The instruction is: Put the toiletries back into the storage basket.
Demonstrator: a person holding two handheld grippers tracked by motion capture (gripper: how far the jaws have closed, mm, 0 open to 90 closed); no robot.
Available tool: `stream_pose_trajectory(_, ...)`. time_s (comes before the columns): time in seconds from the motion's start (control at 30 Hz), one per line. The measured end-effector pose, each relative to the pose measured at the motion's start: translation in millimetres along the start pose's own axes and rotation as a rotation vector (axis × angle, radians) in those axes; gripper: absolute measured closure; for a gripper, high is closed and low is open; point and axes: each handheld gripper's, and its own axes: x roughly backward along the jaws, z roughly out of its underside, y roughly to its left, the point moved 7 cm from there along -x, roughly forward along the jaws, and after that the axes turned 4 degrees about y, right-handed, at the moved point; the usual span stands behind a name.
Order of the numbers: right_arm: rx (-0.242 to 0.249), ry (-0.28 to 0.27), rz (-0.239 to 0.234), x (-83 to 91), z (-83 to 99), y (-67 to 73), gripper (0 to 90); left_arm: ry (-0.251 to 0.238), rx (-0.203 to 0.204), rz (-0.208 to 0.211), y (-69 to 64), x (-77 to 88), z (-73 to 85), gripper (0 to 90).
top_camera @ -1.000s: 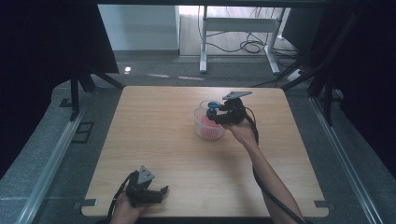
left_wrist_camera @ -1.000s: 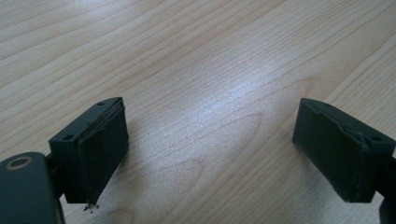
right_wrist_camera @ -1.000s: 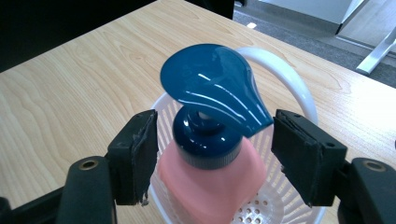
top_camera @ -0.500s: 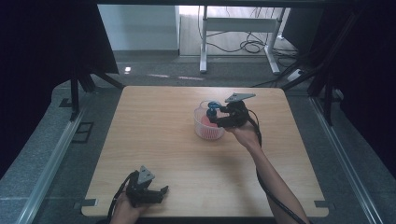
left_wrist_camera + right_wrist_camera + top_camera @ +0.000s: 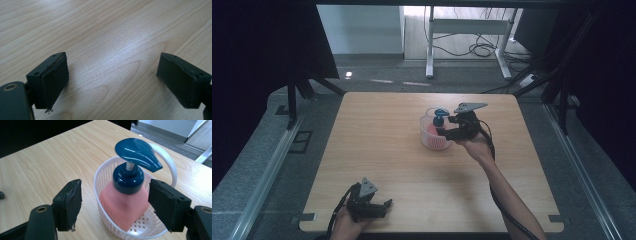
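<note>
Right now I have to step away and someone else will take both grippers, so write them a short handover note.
Right gripper: jaws open, just been opening, one on each side of the pink pump bottle, pads not touching it.
Left gripper: jaws open with nothing between them, low over the bare table near the front edge.
Things: the bottle, with its blue pump head, stands tilted in the white basket on the far right part of the table.
Done: the bottle is in the basket and let go.
Left: probably draw the right gripper back clear of the basket.
</note>
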Motion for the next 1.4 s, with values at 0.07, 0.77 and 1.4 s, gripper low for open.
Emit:
stream_pose_trajectory(0.07, 0.007, 0.004, -0.001, 1.4, 0.4, 2.0, 26.5, 0.000, 0.000, 0.000, 0.0, 0.0, 0.0, 10.2)
stream_pose_trajectory(0.77, 0.033, 0.011, -0.016, 16.8, 4.4, 16.2, 23.8, 0.000, 0.000, 0.000, -0.1, 0.1, 0.0, 10.2)
stream_pose_trajectory(1.4, 0.054, 0.029, -0.026, 29.7, 11.3, 25.6, 18.7, 0.001, 0.000, -0.001, 0.0, 0.1, 0.0, 10.2)
